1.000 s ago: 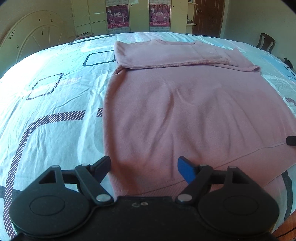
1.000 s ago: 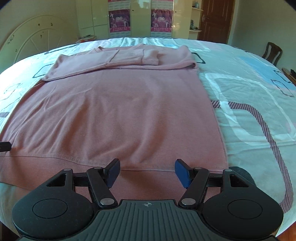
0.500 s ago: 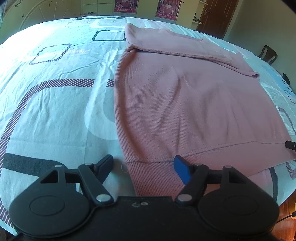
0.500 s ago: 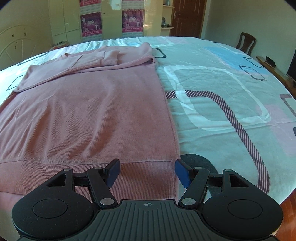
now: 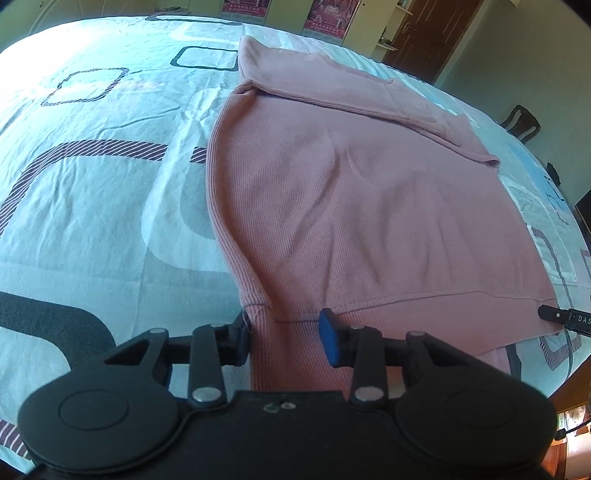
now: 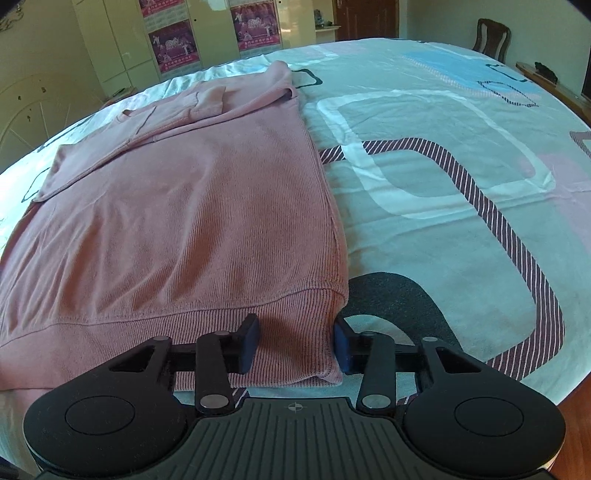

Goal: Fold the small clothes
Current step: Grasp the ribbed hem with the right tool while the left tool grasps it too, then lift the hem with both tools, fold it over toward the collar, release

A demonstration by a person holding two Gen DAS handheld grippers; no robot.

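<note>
A pink ribbed sweater (image 5: 351, 206) lies flat on the bed, its sleeves folded across the far end. It also shows in the right wrist view (image 6: 192, 229). My left gripper (image 5: 286, 338) is open, its fingers straddling the hem's near left corner. My right gripper (image 6: 295, 341) is open, its fingers straddling the hem's near right corner. The cloth lies between the jaws of both, not pinched. The right gripper's tip (image 5: 565, 319) shows at the right edge of the left wrist view.
The bed sheet (image 5: 92, 192) is pale blue with dark striped and square patterns. A wooden chair (image 6: 493, 35) and a dark door (image 5: 432, 33) stand beyond the bed. Cupboards with posters (image 6: 173, 44) line the far wall. The bed's near edge is just below both grippers.
Both grippers have moved outward along the hem to its two corners and closer to the cloth. The jaws have narrowed somewhat around the hem corners.
</note>
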